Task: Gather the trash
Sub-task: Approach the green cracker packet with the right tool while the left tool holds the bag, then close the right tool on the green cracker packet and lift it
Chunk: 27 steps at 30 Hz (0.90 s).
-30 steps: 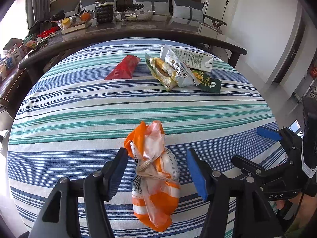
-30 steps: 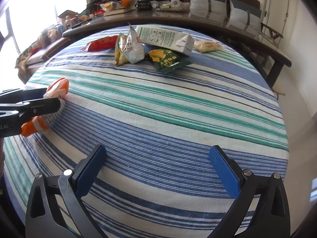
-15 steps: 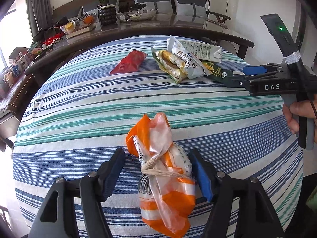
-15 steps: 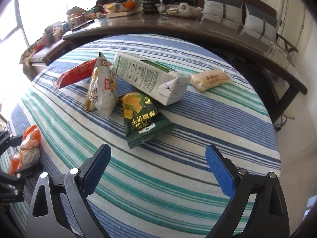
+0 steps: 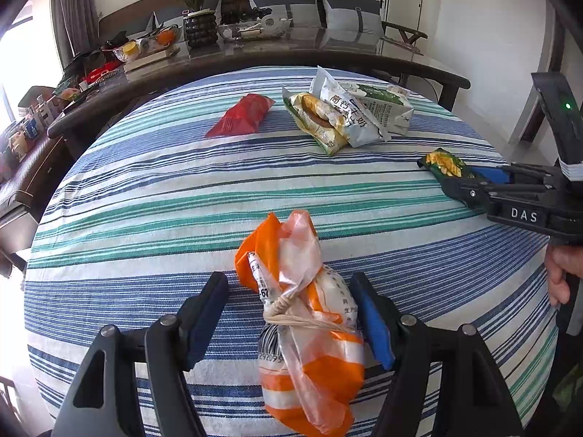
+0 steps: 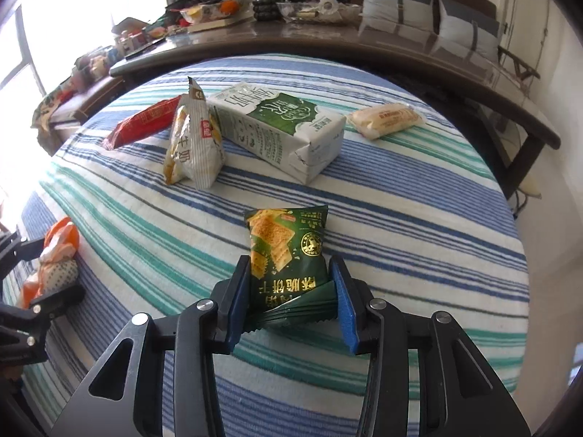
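An orange and clear plastic bag (image 5: 309,327), tied with a string, lies on the striped tablecloth (image 5: 145,200) between the jaws of my left gripper (image 5: 288,291). The right pad touches the bag and the left pad stands clear, so this gripper is open. My right gripper (image 6: 289,273) is closing on the near end of a green cracker packet (image 6: 288,240), which crumples between its pads. The left wrist view shows that packet (image 5: 442,162) at the right. Farther back lie a red packet (image 5: 242,116), a yellow snack packet (image 5: 317,120), a white pouch (image 6: 193,145), a milk carton (image 6: 280,127) and a wrapped bread roll (image 6: 386,120).
Behind the round table runs a dark long table (image 5: 291,54) with a potted plant (image 5: 196,11), bowls and clutter. A sofa with grey cushions (image 6: 397,11) stands beyond it. A hand (image 5: 557,273) holds the right gripper's handle at the table's right edge.
The right gripper moved across the table to the green cracker packet and closed its jaws onto it. The left gripper stayed around the orange bag, its jaws slightly wider.
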Motion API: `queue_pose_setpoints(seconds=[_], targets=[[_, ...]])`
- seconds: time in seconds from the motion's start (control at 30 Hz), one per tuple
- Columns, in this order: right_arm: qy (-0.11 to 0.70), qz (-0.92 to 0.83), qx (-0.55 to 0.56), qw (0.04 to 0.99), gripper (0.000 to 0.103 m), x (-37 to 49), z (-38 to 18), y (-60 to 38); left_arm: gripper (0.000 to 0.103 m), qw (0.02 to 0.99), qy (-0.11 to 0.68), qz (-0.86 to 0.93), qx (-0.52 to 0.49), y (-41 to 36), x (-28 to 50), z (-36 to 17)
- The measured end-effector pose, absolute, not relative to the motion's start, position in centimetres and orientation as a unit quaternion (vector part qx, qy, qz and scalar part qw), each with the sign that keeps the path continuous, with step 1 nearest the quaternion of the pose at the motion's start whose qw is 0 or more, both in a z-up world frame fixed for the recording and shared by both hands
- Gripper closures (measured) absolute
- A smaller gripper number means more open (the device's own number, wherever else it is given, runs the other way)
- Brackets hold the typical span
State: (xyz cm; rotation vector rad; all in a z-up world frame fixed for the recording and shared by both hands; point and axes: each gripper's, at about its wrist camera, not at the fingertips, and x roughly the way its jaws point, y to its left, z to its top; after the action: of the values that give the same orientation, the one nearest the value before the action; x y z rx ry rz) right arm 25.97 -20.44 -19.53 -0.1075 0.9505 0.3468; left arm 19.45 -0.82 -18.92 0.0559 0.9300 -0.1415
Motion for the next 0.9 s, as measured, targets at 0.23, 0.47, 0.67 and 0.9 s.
queue_pose_setpoints(seconds=[0.23, 0.47, 0.67, 0.9], targets=[[0.435, 0.189, -0.018, 0.88, 0.03, 18.7, -19.4, -20.2, 0.032, 0.883, 0.463, -0.078, 0.027, 0.3, 18.4, -18.7], [0.449, 0.206, -0.025, 0.869, 0.022, 19.4, -18.8, -21.3, 0.032, 0.875, 0.469, -0.121, -0.017, 2.5, 16.5, -18.1], [0.45, 0.204, -0.029, 0.869, 0.022, 21.2, -18.2, -20.2, 0.034, 0.879, 0.461, -0.117, -0.011, 1.4, 17.4, -18.2], [0.461, 0.202, -0.034, 0.863, 0.066, 21.7, -18.6, -19.7, 0.058, 0.884, 0.452, -0.115, -0.013, 1.2, 17.7, -17.9]])
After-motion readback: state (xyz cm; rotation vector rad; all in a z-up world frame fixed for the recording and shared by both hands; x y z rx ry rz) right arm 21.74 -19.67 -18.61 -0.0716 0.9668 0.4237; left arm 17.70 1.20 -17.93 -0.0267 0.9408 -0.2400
